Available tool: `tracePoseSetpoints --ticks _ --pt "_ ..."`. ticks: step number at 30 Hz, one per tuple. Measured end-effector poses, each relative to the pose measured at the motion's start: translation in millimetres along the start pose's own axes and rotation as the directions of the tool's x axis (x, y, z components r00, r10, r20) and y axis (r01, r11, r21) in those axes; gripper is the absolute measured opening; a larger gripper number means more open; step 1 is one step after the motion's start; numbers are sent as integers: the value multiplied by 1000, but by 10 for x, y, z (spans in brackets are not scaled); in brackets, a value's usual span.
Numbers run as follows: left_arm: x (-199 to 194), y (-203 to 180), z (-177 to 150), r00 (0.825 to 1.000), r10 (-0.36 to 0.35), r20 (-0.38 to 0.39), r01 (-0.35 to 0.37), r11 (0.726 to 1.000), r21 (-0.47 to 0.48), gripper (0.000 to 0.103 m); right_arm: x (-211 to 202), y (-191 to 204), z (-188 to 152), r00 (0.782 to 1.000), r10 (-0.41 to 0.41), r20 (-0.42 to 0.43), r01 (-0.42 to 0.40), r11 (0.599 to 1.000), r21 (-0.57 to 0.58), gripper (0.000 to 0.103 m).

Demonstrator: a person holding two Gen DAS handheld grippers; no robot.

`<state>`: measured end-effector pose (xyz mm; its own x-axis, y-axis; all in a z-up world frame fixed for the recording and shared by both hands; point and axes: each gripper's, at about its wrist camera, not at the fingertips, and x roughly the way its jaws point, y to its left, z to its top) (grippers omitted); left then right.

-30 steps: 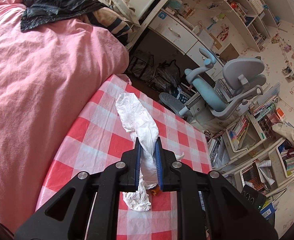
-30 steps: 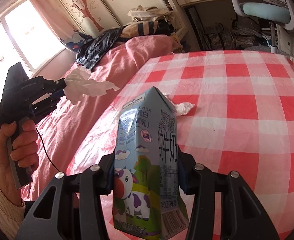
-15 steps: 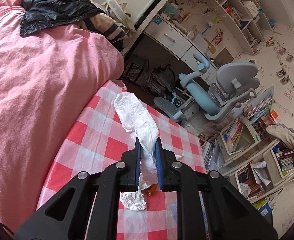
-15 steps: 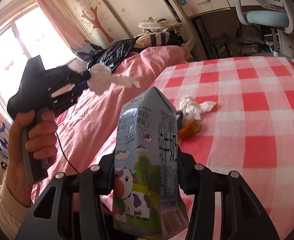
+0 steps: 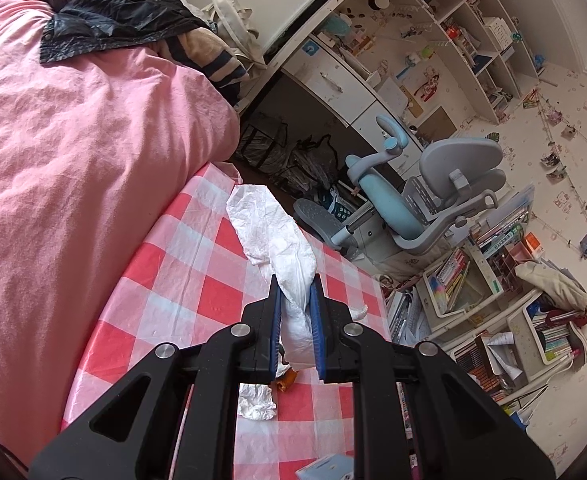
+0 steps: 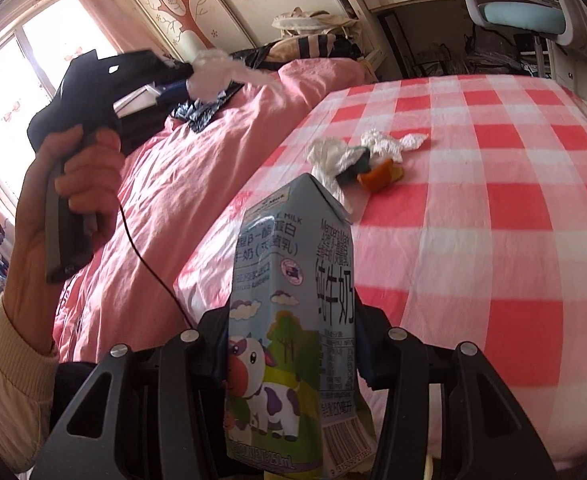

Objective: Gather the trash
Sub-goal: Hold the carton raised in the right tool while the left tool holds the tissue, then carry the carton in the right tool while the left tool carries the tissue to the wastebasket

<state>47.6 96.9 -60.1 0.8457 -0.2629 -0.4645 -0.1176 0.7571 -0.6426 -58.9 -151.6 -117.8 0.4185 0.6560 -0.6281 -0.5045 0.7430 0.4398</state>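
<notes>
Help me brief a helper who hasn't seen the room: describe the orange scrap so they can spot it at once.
Find the red-and-white checked table beside the pink bed. Near its bed-side edge lies a cluster of crumpled white tissues. The orange scrap sits against them beside a dark green bit, the only orange thing there.

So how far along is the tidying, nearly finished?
Partway. In hand: left gripper grips a white tissue, right gripper a milk carton, both lifted. Left: crumpled tissues and an orange scrap lie on the checked cloth. No bin shows.
</notes>
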Motion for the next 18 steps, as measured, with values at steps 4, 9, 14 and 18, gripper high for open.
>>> tracePoseSetpoints --ticks 4,9,14,18 --pt "-18 20 9 1000 -7 3 7 1000 -11 13 28 55 -120 1000 2 -26 -2 1000 -4 47" --pt "-49 39 21 1000 -17 9 17 1000 -20 13 41 153 -281 998 -8 -61 6 999 -32 47" --pt "-69 48 22 1000 -21 12 21 1000 -17 13 21 182 -416 997 -10 -81 7 999 -31 47" --pt "-85 27 -25 1000 -15 11 15 1000 0 13 -2 174 -511 996 -10 -93 8 1000 -17 47"
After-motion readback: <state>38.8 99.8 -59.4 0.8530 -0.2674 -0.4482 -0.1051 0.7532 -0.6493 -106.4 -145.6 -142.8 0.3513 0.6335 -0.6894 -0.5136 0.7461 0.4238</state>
